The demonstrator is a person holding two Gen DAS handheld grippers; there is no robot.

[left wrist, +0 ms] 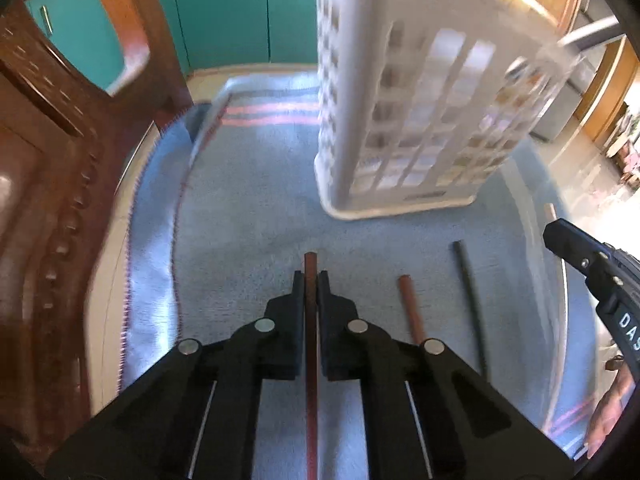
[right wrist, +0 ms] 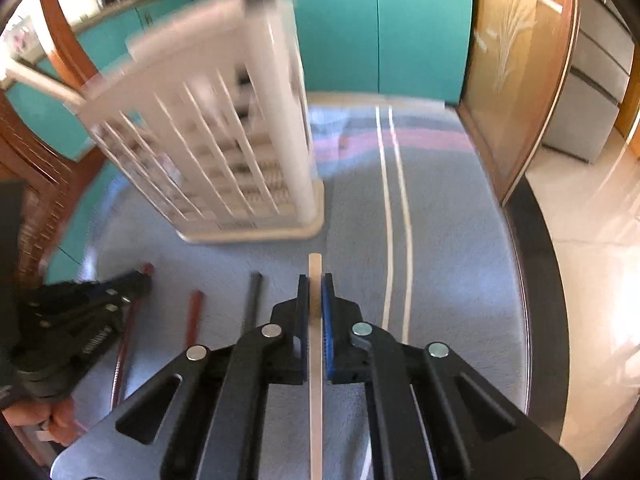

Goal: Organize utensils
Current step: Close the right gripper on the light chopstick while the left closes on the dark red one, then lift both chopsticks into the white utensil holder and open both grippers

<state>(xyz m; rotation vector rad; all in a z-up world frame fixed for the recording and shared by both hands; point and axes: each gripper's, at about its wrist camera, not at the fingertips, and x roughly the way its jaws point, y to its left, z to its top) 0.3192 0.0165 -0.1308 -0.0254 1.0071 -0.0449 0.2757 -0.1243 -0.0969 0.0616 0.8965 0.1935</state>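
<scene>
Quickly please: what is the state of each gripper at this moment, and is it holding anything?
Left gripper: closed on a reddish-brown chopstick.
Right gripper: closed on a pale chopstick.

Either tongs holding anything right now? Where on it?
Both. Left tongs are shut on a reddish-brown chopstick just below its far tip. Right tongs are shut on a pale chopstick, also near its far end.

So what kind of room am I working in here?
Most likely a home kitchen or dining area: teal cabinet doors behind, a carved wooden chair, and a table under a blue cloth holding a white utensil basket.
</scene>
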